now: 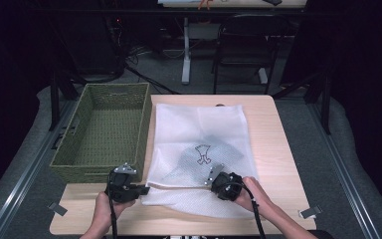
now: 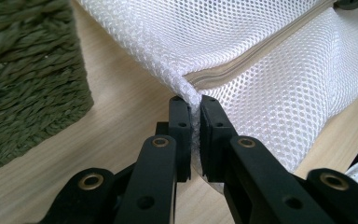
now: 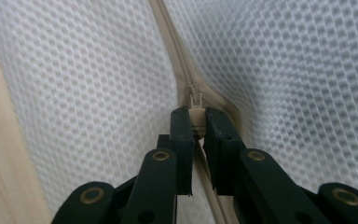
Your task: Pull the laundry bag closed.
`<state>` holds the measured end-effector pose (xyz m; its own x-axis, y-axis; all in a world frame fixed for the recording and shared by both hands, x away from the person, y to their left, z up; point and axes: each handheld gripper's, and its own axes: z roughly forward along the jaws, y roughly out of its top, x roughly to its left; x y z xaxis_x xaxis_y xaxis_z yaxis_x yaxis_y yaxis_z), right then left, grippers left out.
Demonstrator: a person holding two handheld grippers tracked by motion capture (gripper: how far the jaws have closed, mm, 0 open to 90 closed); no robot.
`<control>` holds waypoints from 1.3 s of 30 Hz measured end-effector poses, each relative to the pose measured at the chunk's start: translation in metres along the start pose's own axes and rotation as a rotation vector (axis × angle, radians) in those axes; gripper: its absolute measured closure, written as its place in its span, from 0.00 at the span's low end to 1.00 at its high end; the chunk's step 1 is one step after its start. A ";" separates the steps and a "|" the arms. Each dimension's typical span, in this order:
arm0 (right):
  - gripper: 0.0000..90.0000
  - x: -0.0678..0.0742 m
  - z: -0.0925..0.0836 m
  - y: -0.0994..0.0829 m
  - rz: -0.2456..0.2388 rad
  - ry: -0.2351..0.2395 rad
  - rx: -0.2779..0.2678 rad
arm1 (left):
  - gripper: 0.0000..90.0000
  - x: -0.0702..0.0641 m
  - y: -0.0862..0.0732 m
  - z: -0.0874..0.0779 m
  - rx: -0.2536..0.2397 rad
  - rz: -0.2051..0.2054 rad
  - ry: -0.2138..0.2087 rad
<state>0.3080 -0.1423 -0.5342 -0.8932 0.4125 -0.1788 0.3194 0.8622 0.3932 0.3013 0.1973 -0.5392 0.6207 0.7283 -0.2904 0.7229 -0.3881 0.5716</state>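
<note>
Near the bench's front edge, left tongs [image 2: 195, 122] pinch the mesh bag's [image 1: 199, 130] corner while right tongs [image 3: 196, 125] grip the zipper pull [image 3: 196, 108], apparently mid-track, with a garment [image 1: 205, 160] inside.

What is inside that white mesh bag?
Through the white mesh bag a grey garment shows, with a small dark-outlined figure printed on it. The mesh blurs it, so its kind and whatever lies beneath it cannot be made out.

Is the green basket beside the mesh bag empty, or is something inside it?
Empty. The high view looks straight into the green woven basket, and its whole woven floor shows, with nothing lying on it. The grey garment is inside the white mesh bag instead.
</note>
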 end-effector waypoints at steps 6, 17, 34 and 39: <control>0.91 -0.004 -0.002 -0.013 0.038 -0.003 0.008 | 0.94 -0.002 0.001 0.000 0.004 0.015 0.000; 0.91 -0.004 -0.004 -0.014 0.023 -0.010 0.006 | 0.94 -0.003 0.000 -0.002 0.018 0.024 -0.009; 0.91 -0.014 -0.008 -0.029 0.057 -0.032 0.031 | 0.94 -0.002 0.000 -0.001 0.020 0.015 -0.014; 0.91 -0.017 -0.011 -0.036 0.064 -0.040 0.039 | 0.94 -0.002 -0.001 0.000 0.023 0.014 -0.015</control>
<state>0.3088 -0.1837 -0.5358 -0.8575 0.4776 -0.1912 0.3879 0.8443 0.3697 0.2995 0.1963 -0.5387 0.6354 0.7141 -0.2938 0.7206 -0.4117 0.5579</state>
